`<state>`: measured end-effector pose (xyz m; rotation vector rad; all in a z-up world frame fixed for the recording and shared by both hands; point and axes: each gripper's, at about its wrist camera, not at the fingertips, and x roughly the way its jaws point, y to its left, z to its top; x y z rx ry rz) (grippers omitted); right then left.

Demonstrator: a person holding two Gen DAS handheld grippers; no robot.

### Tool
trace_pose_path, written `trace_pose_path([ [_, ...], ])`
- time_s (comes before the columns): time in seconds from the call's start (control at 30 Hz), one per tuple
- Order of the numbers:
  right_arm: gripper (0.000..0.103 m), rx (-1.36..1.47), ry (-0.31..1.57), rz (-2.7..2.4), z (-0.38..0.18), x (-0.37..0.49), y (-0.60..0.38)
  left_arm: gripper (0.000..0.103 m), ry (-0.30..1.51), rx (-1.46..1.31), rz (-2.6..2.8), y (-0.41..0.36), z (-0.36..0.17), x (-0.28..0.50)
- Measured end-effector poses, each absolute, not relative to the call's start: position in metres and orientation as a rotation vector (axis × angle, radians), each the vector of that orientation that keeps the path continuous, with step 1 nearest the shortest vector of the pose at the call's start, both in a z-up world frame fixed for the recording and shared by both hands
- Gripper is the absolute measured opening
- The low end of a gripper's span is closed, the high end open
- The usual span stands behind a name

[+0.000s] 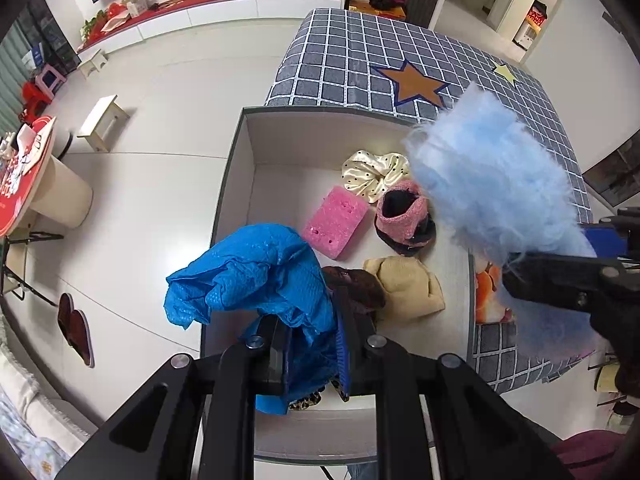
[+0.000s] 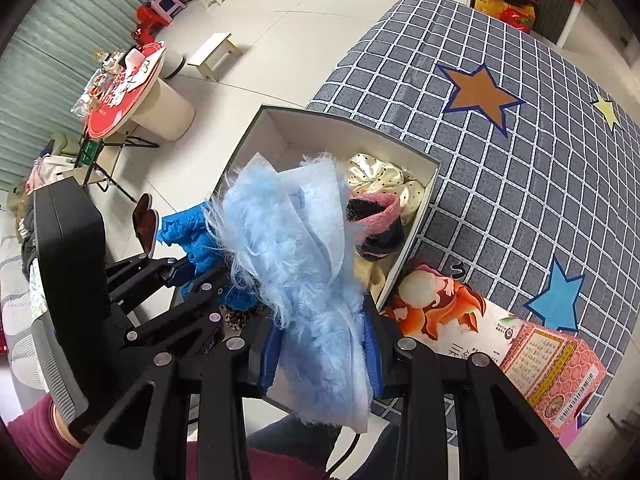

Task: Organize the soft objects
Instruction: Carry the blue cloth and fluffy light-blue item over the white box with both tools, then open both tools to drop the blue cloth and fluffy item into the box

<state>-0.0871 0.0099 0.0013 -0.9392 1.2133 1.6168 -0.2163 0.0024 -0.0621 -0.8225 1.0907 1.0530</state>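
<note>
My left gripper [image 1: 310,354] is shut on a crumpled blue shoe cover [image 1: 248,276] above the near left part of the white box [image 1: 240,168]. My right gripper [image 2: 320,356] is shut on a fluffy light blue cloth [image 2: 296,248], held over the box's near right side; the cloth also shows in the left wrist view [image 1: 492,192]. Inside the box lie a pink sponge [image 1: 336,222], a cream dotted scrunchie [image 1: 374,174], a pink and black knit piece [image 1: 404,216], a beige knit piece [image 1: 404,286] and a dark brown item [image 1: 356,284].
The box [image 2: 424,200] sits at the edge of a grey checked cloth with stars [image 2: 520,160]. An orange printed bag [image 2: 444,312] and a pink carton [image 2: 556,372] lie right of the box. Stools [image 1: 102,122] and a round red table [image 2: 124,92] stand on the floor to the left.
</note>
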Motion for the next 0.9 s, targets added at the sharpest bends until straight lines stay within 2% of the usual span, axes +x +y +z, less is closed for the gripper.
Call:
trace_pose_path([
  [0.27,0.036,-0.962,1.217,1.623,-0.005,-0.096,0.023,0.02,1.096,-0.84,1.052,0.006,-0.068,-0.216],
  [0.3,0.036,-0.967,1.219,1.624,-0.006,-0.097,0.024,0.024,1.097,-0.841,1.05,0.006,-0.068,-0.216],
  [0.37,0.037,-0.983,1.22,1.633,-0.009,-0.101,0.026,0.047,1.11,-0.839,1.046,0.007,-0.07,-0.216],
  [0.4,0.042,-0.995,1.224,1.639,-0.01,-0.103,0.028,0.073,1.119,-0.839,1.048,0.007,-0.071,-0.215],
  [0.43,0.055,-1.005,1.224,1.637,-0.012,-0.105,0.028,0.086,1.121,-0.839,1.051,0.006,-0.072,-0.215],
  [0.5,0.069,-1.014,1.218,1.63,-0.012,-0.105,0.029,0.087,1.102,-0.828,1.055,0.004,-0.07,-0.216],
  [0.57,0.076,-1.03,1.204,1.625,-0.011,-0.104,0.028,0.096,1.077,-0.816,1.058,0.001,-0.067,-0.218],
  [0.6,0.087,-1.037,1.203,1.62,-0.011,-0.103,0.028,0.103,1.062,-0.813,1.059,0.0,-0.065,-0.22],
  [0.63,0.097,-1.041,1.194,1.605,-0.01,-0.101,0.028,0.103,1.045,-0.81,1.057,-0.001,-0.061,-0.222],
  [0.67,0.101,-1.04,1.191,1.6,-0.01,-0.099,0.028,0.103,1.018,-0.805,1.048,-0.001,-0.056,-0.223],
  [0.9,0.102,-1.034,1.146,1.601,0.004,-0.089,0.022,0.103,1.008,-0.673,1.11,-0.009,-0.024,-0.217],
])
